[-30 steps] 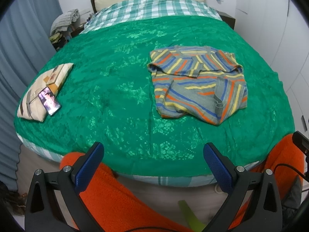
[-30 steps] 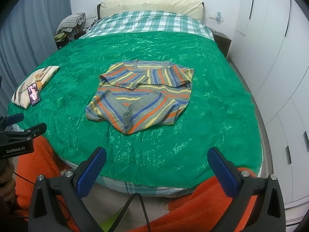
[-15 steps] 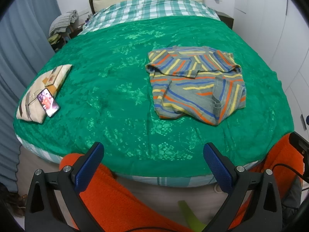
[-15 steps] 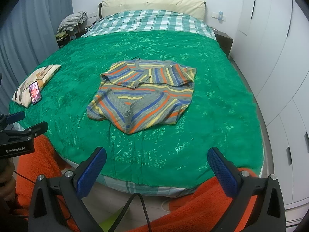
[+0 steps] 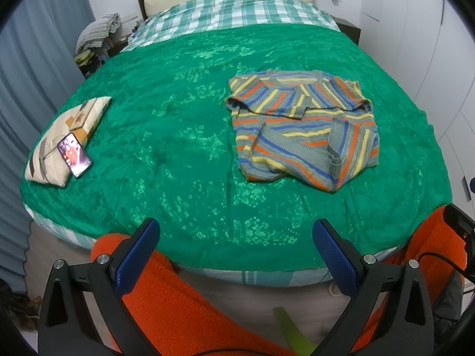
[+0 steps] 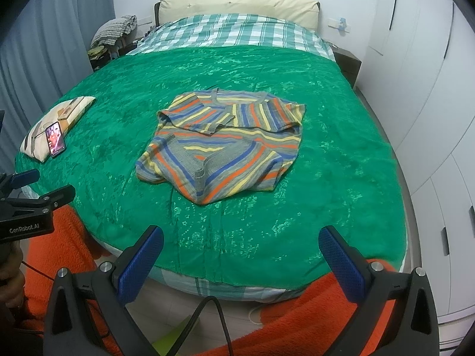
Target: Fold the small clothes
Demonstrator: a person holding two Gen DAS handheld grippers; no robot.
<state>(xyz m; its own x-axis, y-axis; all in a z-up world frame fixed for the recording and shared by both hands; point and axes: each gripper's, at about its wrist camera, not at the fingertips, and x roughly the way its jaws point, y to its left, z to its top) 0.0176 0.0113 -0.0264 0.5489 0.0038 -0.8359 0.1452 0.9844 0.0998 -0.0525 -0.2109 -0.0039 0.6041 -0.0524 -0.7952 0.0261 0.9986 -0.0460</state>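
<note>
1. Left wrist view: the left hand-held gripper (image 5: 234, 255) hangs spread wide and empty at the foot of the bed (image 5: 184, 136); the right hand-held gripper (image 6: 242, 262) is likewise agape, holding nothing.
2. The striped shirt (image 6: 221, 145) lies partly folded mid-bed on the green bedspread (image 6: 326, 160), well apart from both.
3. Risk: pinching bedspread along with shirt would drag the cover.
4. Risk: the loose sleeve folds could spill open if lifted from one edge.
5. The phone (image 5: 74, 154) on the pillow (image 5: 59, 136) may slide if the cover is tugged.
</note>
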